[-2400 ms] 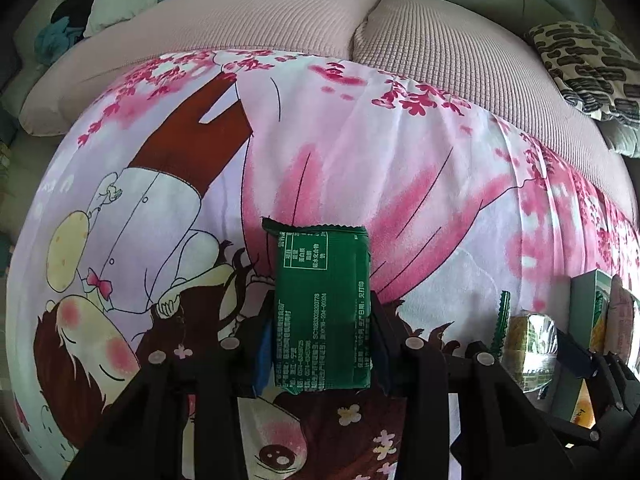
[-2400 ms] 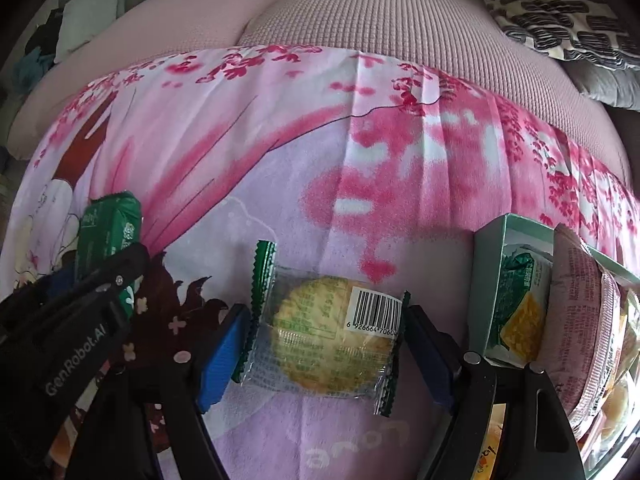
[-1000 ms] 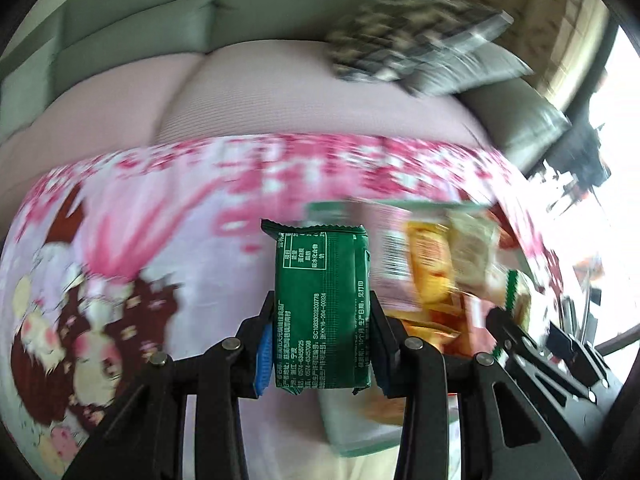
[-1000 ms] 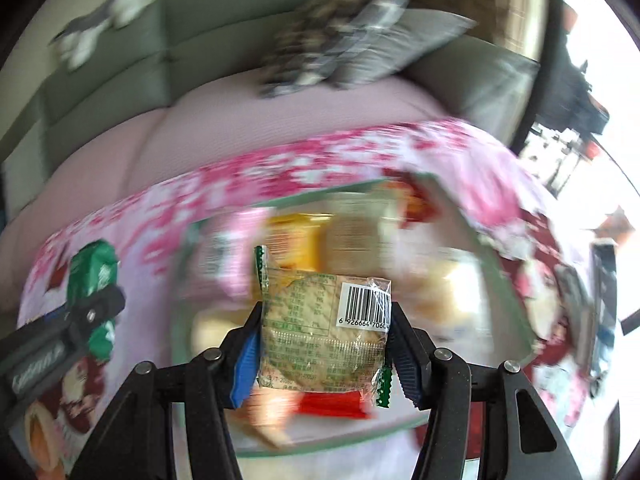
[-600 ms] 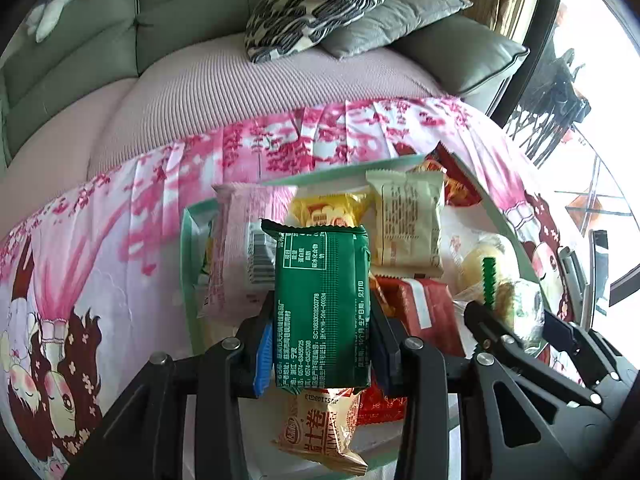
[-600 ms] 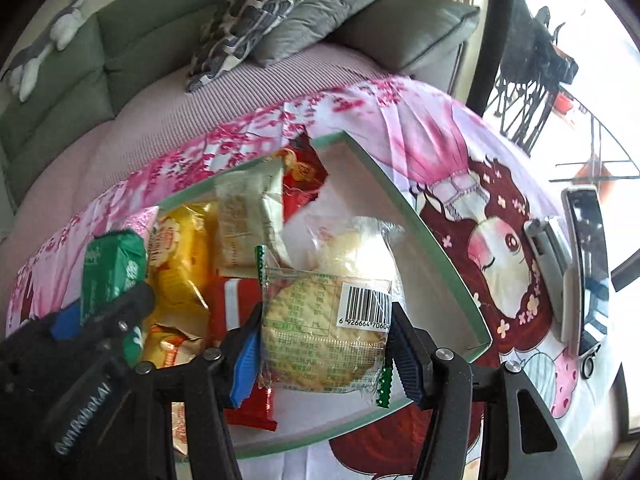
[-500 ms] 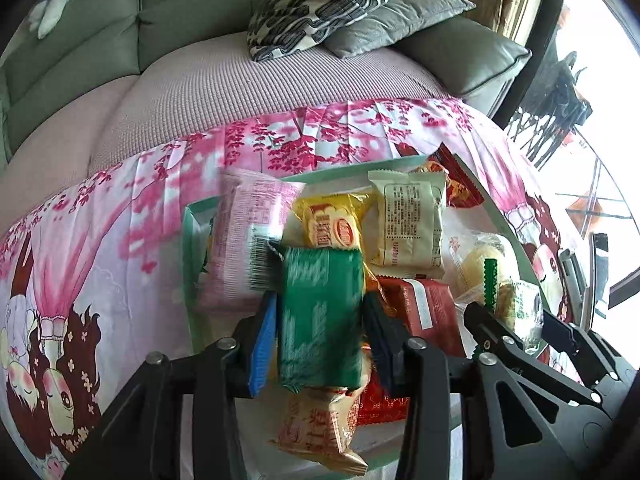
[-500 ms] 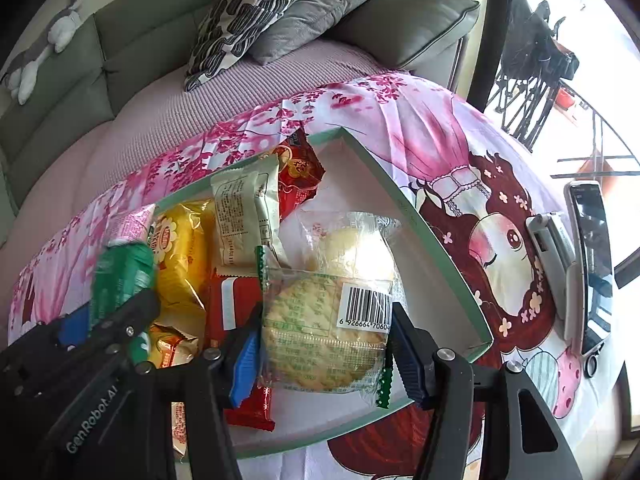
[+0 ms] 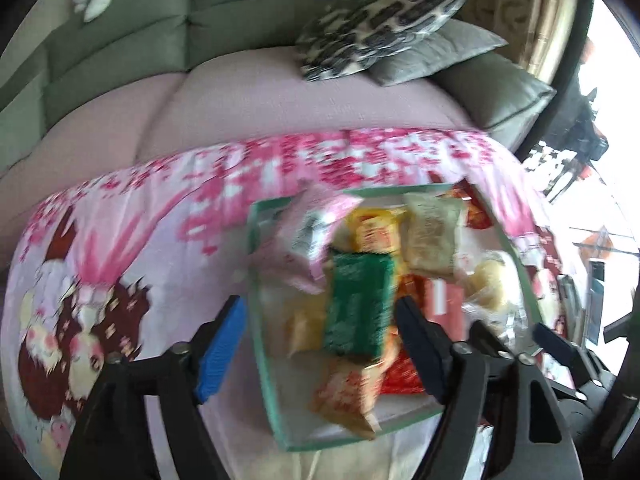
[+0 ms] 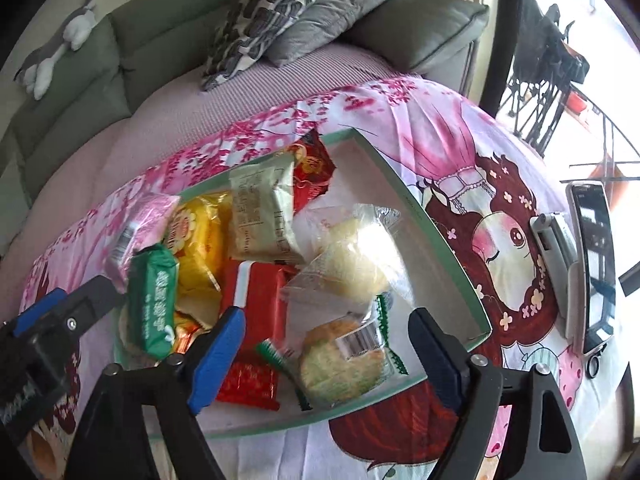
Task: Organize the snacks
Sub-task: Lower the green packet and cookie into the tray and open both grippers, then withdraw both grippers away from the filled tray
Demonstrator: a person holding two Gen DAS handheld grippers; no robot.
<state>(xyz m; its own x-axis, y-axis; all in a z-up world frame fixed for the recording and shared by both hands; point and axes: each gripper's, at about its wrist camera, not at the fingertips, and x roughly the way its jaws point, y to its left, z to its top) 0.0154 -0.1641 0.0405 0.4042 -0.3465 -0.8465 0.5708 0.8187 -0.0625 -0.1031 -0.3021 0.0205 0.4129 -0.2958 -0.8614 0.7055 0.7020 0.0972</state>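
Observation:
A shallow green-rimmed box (image 10: 448,236) holds several snack packs on the pink cartoon cloth. The green wafer pack (image 9: 356,304) lies loose on the other snacks in the box; it also shows in the right wrist view (image 10: 154,300). My left gripper (image 9: 320,324) is open and empty above the box's left half. The clear pack with a round biscuit (image 10: 344,356) lies in the box near its front wall. My right gripper (image 10: 326,350) is open around it, apart from it. The left wrist view is blurred.
A phone (image 10: 596,264) and a silver device (image 10: 554,248) lie on the cloth right of the box. A green sofa with a pink cover and patterned cushions (image 10: 264,12) stands behind. In the box are yellow (image 10: 198,236), red (image 10: 256,296) and pale (image 10: 260,208) packs.
Both grippers carried their packs from the cloth over the box and have opened. The green pack and the biscuit pack have dropped into the box.

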